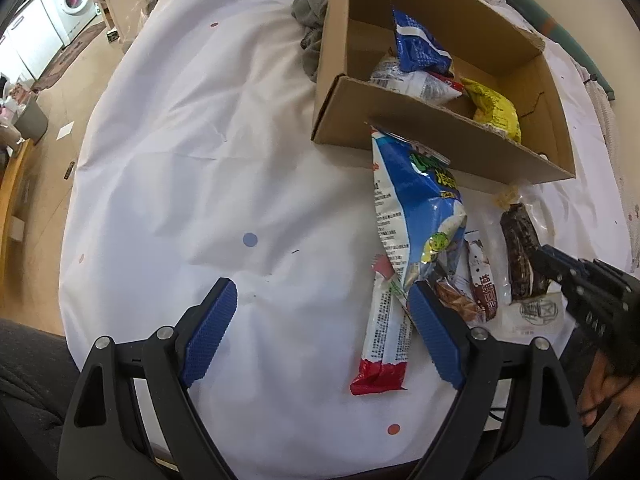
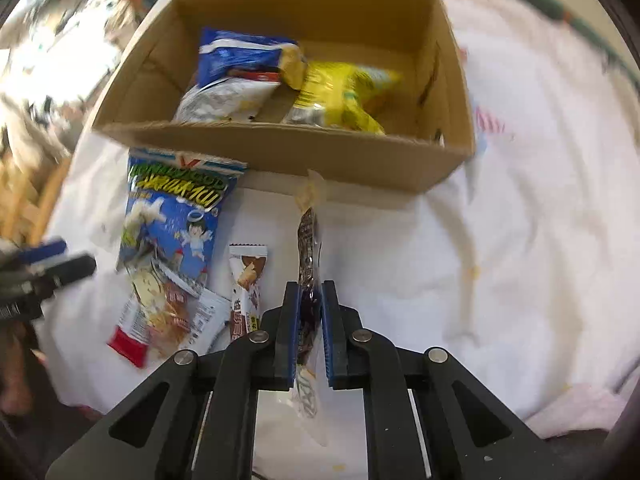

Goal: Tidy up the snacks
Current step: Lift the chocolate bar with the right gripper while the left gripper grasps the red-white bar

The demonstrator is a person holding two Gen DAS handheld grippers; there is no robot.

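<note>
A cardboard box (image 1: pixel 448 144) (image 2: pixel 280 148) stands on the white cloth and holds a blue packet (image 1: pixel 418 42), a white packet (image 1: pixel 416 84) and a yellow packet (image 1: pixel 496 110). In front of it lie a big blue snack bag (image 1: pixel 416 208) (image 2: pixel 172 216), a red-and-white bar (image 1: pixel 386 344), a brown bar (image 2: pixel 246 280) and small packets. My right gripper (image 2: pixel 308 304) is shut on a dark chocolate snack in a clear wrapper (image 2: pixel 308 248) (image 1: pixel 520 256). My left gripper (image 1: pixel 324 308) is open and empty, its right finger beside the blue bag's lower end.
The table wears a white cloth (image 1: pixel 200 160) with scattered coloured dots. A grey rag (image 1: pixel 312 12) lies behind the box's left corner. A washing machine (image 1: pixel 72 0) and floor show far left. A teal strip (image 1: pixel 568 36) lies along the table's right side.
</note>
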